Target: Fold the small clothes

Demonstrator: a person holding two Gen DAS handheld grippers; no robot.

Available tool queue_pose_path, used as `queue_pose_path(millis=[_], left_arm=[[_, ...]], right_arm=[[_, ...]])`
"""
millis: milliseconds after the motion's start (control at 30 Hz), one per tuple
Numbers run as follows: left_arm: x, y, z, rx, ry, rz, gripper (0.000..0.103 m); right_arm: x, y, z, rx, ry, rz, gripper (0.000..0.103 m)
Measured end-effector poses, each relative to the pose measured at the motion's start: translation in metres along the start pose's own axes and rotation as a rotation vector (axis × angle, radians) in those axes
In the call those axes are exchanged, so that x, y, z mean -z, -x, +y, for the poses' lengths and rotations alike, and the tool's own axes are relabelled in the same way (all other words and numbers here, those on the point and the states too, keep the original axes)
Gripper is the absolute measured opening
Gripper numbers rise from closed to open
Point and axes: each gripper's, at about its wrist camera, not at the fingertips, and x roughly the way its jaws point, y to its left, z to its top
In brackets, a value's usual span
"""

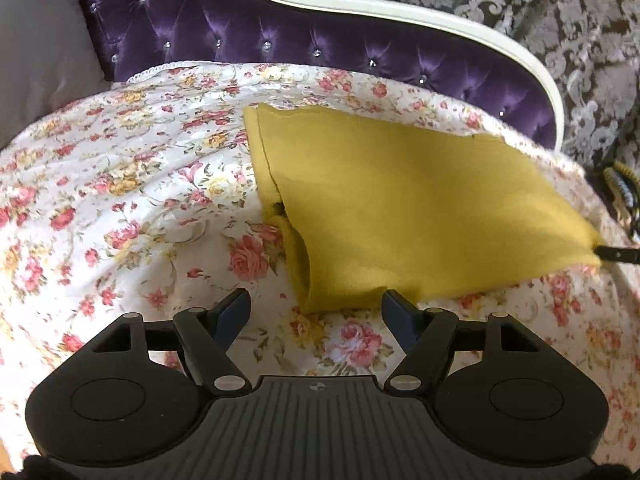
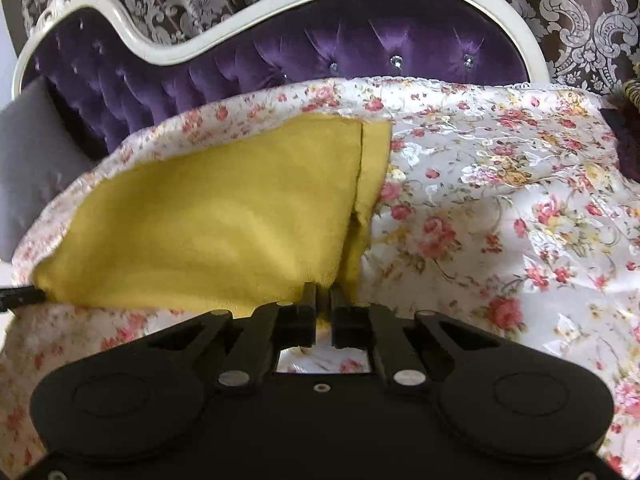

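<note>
A mustard-yellow small garment (image 1: 420, 208) lies folded on the floral bedspread (image 1: 120, 200). My left gripper (image 1: 316, 306) is open, its fingers standing either side of the garment's near corner, just above the cover. In the right wrist view the same garment (image 2: 208, 220) fills the left middle. My right gripper (image 2: 323, 294) is shut on the garment's near edge. The tip of the right gripper (image 1: 618, 254) shows at the garment's right corner in the left wrist view, and a dark gripper tip (image 2: 20, 296) shows at the garment's left corner in the right wrist view.
A purple tufted headboard (image 2: 280, 52) with a white curved frame (image 2: 168, 52) stands behind the bed. A grey pillow (image 2: 28, 160) lies at the left. Patterned damask curtains (image 1: 560, 20) hang behind. The floral cover (image 2: 500, 200) spreads to the right.
</note>
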Motion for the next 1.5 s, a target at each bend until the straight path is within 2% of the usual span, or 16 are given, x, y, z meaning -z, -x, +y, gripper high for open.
queue_pose_path(millis=[33,67,167,200,267,300,467,600,667,800,900,967,1100,1267,1500], left_arm=[[-0.001,0.004,-0.001,0.006,0.002,-0.009,0.071],[-0.004,0.009,-0.002,0.013,0.003,-0.025,0.071],[-0.019,0.018,-0.014,0.006,-0.024,-0.087,0.072],[-0.024,0.017,-0.019,0.002,-0.035,-0.101,0.072],[-0.033,0.008,-0.028,-0.008,-0.042,-0.11,0.072],[-0.036,0.004,-0.031,-0.013,-0.039,-0.11,0.072],[-0.027,-0.018,-0.036,-0.045,-0.04,-0.067,0.072],[-0.008,-0.027,-0.023,-0.083,-0.035,-0.001,0.072],[0.002,-0.022,-0.021,-0.104,-0.071,-0.028,0.074],[0.005,-0.018,-0.021,-0.113,-0.087,-0.032,0.077],[-0.003,-0.01,-0.023,-0.113,-0.045,-0.021,0.077],[-0.013,0.002,-0.026,-0.084,-0.01,-0.06,0.077],[-0.048,0.003,-0.05,-0.049,-0.05,-0.107,0.077],[-0.088,-0.036,-0.087,-0.041,-0.103,-0.106,0.077],[-0.109,-0.116,-0.117,-0.081,-0.087,0.006,0.077]], right_arm=[[-0.001,0.002,0.003,0.007,0.01,-0.006,0.013],[-0.004,0.006,0.006,0.018,0.019,-0.02,0.019],[-0.014,0.018,0.024,0.068,0.075,-0.106,0.027],[-0.018,0.021,0.033,0.072,0.102,-0.136,0.04],[-0.024,0.019,0.05,0.039,0.133,-0.166,0.057],[-0.027,0.015,0.06,0.011,0.148,-0.166,0.059],[-0.021,-0.021,0.103,-0.032,0.246,-0.103,0.059],[0.003,-0.049,0.115,-0.004,0.28,-0.014,0.059],[0.012,-0.046,0.114,0.006,0.28,-0.04,0.062],[0.02,-0.041,0.112,0.016,0.264,-0.037,0.071],[0.022,-0.04,0.116,0.025,0.272,-0.044,0.076],[0.022,-0.039,0.117,0.028,0.271,-0.045,0.078],[0.021,-0.041,0.114,0.016,0.258,-0.043,0.078],[0.022,-0.041,0.113,0.006,0.248,-0.046,0.08],[0.021,-0.042,0.111,-0.017,0.23,-0.048,0.081]])
